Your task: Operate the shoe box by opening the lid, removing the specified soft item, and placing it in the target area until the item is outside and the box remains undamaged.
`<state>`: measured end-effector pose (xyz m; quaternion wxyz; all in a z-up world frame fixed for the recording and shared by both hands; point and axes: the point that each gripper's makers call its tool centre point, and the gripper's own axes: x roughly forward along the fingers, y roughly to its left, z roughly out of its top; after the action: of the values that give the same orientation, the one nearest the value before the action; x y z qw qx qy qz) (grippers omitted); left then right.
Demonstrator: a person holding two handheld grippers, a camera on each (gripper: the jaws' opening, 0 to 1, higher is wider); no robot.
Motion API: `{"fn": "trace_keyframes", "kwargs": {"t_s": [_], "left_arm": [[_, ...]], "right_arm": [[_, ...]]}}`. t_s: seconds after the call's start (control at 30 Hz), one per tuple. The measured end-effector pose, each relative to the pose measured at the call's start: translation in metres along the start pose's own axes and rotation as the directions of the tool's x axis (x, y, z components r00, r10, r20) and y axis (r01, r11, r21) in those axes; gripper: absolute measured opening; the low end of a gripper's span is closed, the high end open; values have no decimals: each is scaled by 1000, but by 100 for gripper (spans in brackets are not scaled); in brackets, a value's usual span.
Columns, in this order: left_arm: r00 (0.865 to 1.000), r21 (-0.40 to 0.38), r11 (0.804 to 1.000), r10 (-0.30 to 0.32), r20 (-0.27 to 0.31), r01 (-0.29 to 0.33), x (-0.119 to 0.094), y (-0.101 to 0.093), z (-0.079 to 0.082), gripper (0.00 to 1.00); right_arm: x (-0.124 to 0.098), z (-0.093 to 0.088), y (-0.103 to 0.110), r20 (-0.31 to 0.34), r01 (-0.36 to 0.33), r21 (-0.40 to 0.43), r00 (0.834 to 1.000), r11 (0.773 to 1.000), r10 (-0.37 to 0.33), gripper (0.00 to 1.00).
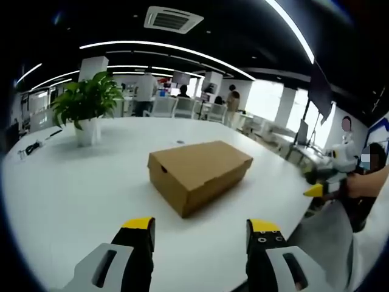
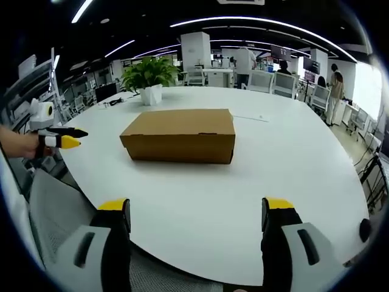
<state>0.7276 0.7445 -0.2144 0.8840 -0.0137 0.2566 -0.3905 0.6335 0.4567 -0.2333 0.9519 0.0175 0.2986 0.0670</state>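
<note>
On the white round desk [image 2: 292, 158], beside the potted green plant [image 1: 88, 103], sits the closed brown cardboard shoe box [image 1: 197, 173], lid down and flat. Judged from this, nothing is done: lid unopened, soft item inside and unseen, placement pending. Left hand-held gripper [image 1: 202, 234] is short of the box, jaws apart and empty; right hand-held gripper [image 2: 196, 213] likewise, jaws spread, box [image 2: 181, 135] ahead, not touched.

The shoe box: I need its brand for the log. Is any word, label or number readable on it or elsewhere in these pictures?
None can be read.
Shoe box: its visible cardboard faces are plain, with no print or label.
Screens far behind the plant: too small and blurred to read.
</note>
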Motion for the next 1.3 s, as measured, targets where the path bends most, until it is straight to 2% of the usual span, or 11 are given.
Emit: {"fn": "trace_keyframes", "kwargs": {"t_s": [0.17,0.47,0.83,1.3], "left_arm": [[1000,-3,1000,-2,3,2,8,4,3,61],[1000,5,1000,-19,-12,19,24,-1,4,61],[999,6,1000,-19,-27,19,38,11,2,61],[999,-1,1000,-28,-44,28,54,8,-3,61]], "right_arm": [[7,1,-3,-5,-4,-7,1000,1000,4,84],[24,5,-13,-17,-7,-27,1000,1000,6,84],[37,6,-12,-28,-27,-47,999,999,25,83],[53,4,-19,-40,-46,-82,998,996,43,83]]}}
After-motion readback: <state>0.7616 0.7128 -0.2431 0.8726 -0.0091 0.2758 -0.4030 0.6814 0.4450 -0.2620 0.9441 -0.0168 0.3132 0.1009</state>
